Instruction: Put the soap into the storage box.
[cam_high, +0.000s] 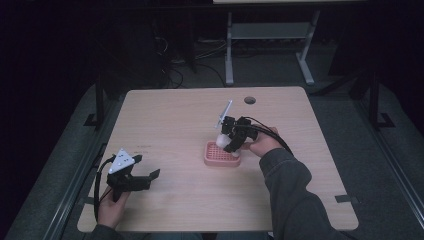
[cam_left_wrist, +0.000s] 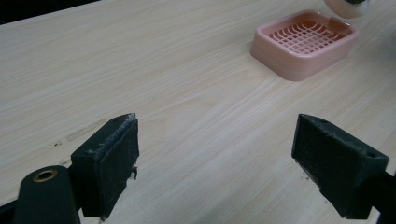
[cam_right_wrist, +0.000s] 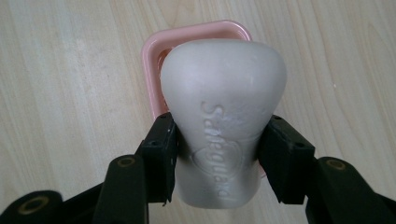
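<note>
A: From the high view, the right tool (cam_high: 226, 136) hangs over the pink dish (cam_high: 220, 154) near the middle of the desk (cam_high: 170, 115), with the soap (cam_high: 221, 138) in it, above the dish's far end. What worries you?

B: The soap sits off toward one end of the dish. Let go there and I judge it could tip on the rim and slide onto the desk. Room is no trouble: bare wood all around, and the desk's edges are well apart from the dish.

A: And the left tool (cam_high: 131, 176)?

B: It is near the front left corner, close to that edge but far from the dish.

A: The left gripper view?

B: Its jaws stand wide, nothing between them, only desk (cam_left_wrist: 177, 84). The dish (cam_left_wrist: 304, 43) lies well ahead, its grid empty, the soap's underside (cam_left_wrist: 348, 6) just above its far end.

A: The right gripper view?

B: The right tool (cam_right_wrist: 217, 156) is clenched on the soap (cam_right_wrist: 223, 107), its pads across the narrower lower half. The bar is smooth and tapered, so a slack squeeze might let it slip out early. The dish (cam_right_wrist: 154, 51) peeks from behind it, mostly hidden, so lining up is partly blind.
</note>
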